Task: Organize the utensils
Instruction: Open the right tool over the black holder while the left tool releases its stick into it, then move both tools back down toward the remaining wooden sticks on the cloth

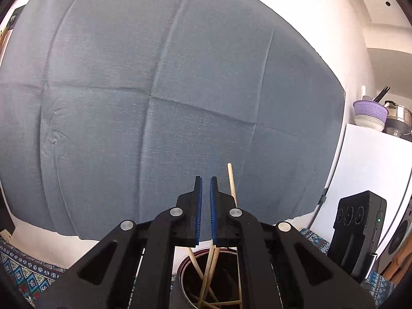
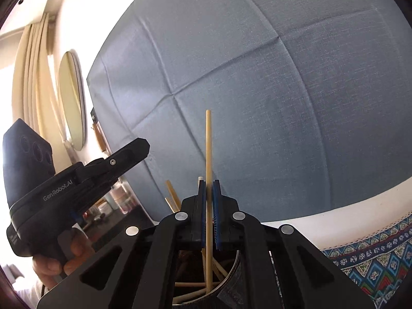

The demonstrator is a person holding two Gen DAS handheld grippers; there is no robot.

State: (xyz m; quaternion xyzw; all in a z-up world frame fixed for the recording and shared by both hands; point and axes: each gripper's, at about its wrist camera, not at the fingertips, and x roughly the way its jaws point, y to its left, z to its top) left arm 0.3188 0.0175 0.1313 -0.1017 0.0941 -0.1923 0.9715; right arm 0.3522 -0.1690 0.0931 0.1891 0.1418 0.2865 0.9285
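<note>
Gripping one upright wooden chopstick [image 2: 208, 170] between its blue pads, the right tool [image 2: 209, 188] hovers directly above the dark round holder [image 2: 231, 280], where more chopsticks [image 2: 219, 273] lean. Left of the holder, the left tool [image 1: 206, 188] is clenched on nothing, a hand [image 2: 64, 260] grasping its handle.

A creased blue-grey cloth [image 1: 164, 90] fills most of both views. At the right edge of the left wrist view, a purple colander [image 1: 370, 108] sits on stacked white bowls [image 1: 368, 124] beside steel pots [image 1: 399, 114]. An oval mirror [image 2: 72, 100] hangs at the right wrist view's left, by cream curtains [image 2: 32, 77]; a patterned tablecloth [image 2: 373, 257] shows lower right.
</note>
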